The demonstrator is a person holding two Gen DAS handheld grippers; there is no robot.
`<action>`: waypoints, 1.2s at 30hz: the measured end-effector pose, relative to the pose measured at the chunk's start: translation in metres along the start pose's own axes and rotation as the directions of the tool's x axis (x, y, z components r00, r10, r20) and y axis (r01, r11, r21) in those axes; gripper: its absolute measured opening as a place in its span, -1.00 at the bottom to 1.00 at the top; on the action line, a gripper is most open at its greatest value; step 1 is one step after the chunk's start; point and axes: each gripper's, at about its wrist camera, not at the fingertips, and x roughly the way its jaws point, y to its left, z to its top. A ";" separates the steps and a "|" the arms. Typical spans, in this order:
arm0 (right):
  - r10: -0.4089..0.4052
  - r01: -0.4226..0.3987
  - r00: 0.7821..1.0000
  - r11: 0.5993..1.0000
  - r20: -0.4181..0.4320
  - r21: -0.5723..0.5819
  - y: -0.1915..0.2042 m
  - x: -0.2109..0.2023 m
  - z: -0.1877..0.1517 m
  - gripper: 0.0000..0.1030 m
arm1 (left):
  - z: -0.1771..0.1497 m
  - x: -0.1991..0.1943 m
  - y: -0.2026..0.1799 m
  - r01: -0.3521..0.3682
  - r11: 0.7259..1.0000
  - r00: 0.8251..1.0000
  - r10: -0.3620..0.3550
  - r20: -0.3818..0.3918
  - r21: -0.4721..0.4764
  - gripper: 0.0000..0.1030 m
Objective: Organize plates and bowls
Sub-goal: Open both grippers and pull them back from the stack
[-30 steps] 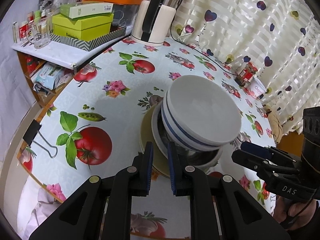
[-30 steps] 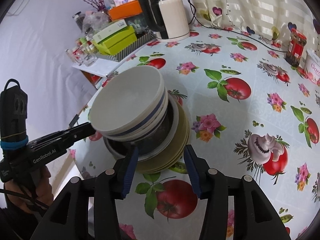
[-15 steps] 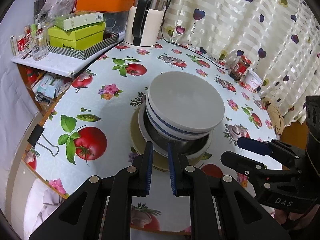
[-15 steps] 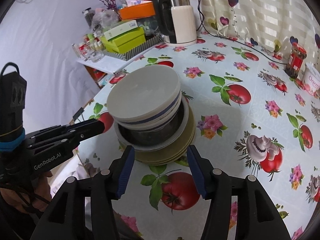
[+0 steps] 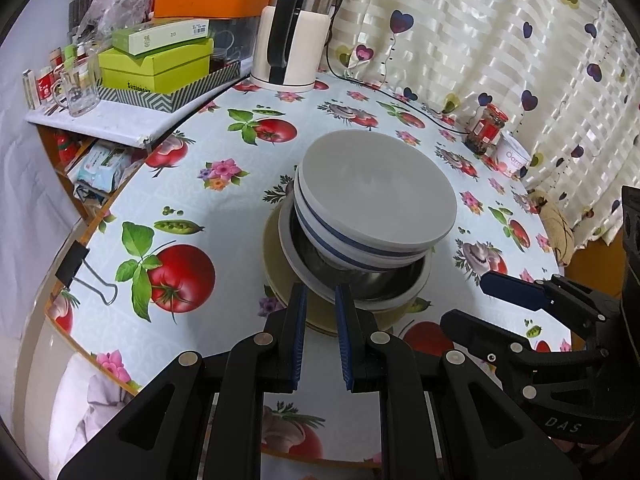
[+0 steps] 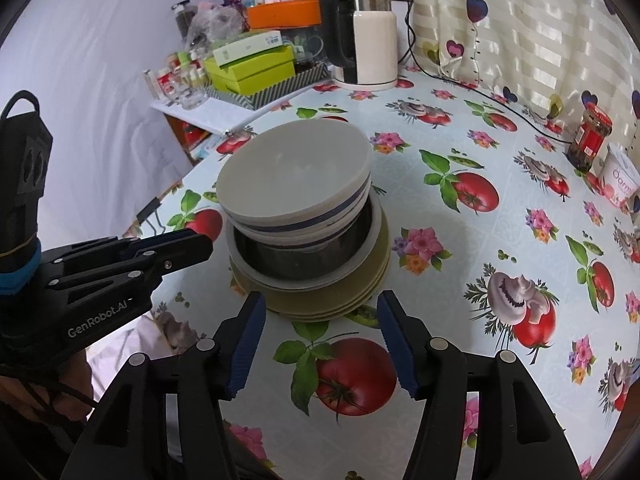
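Note:
A stack stands near the table's front edge: white bowls with a blue band nested in a steel bowl, on a white plate and several olive plates. My left gripper is nearly shut with a narrow gap and empty, just in front of the stack. It shows at the left in the right wrist view. My right gripper is open and empty, in front of the plates. It shows at the right in the left wrist view.
A kettle, green boxes and an orange bin stand at the back left on a side shelf. A red-lidded jar and a yogurt cup stand at the back right. A binder clip holds the tablecloth's edge.
Both grippers have drawn back from the stack toward the table's front edge. The stack now looks smaller and stands upright on the table.

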 end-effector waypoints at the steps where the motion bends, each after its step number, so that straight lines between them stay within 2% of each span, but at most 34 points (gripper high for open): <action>1: 0.000 0.000 1.000 1.000 0.000 0.000 0.000 0.000 0.000 0.16 | 0.000 0.000 0.000 0.000 1.000 1.000 0.000 0.001 0.000 -0.70; 36: 0.007 -0.007 1.000 1.000 -0.010 -0.001 0.000 0.005 -0.009 0.21 | -0.005 0.003 -0.008 -0.074 0.996 0.997 0.074 0.004 0.044 -0.70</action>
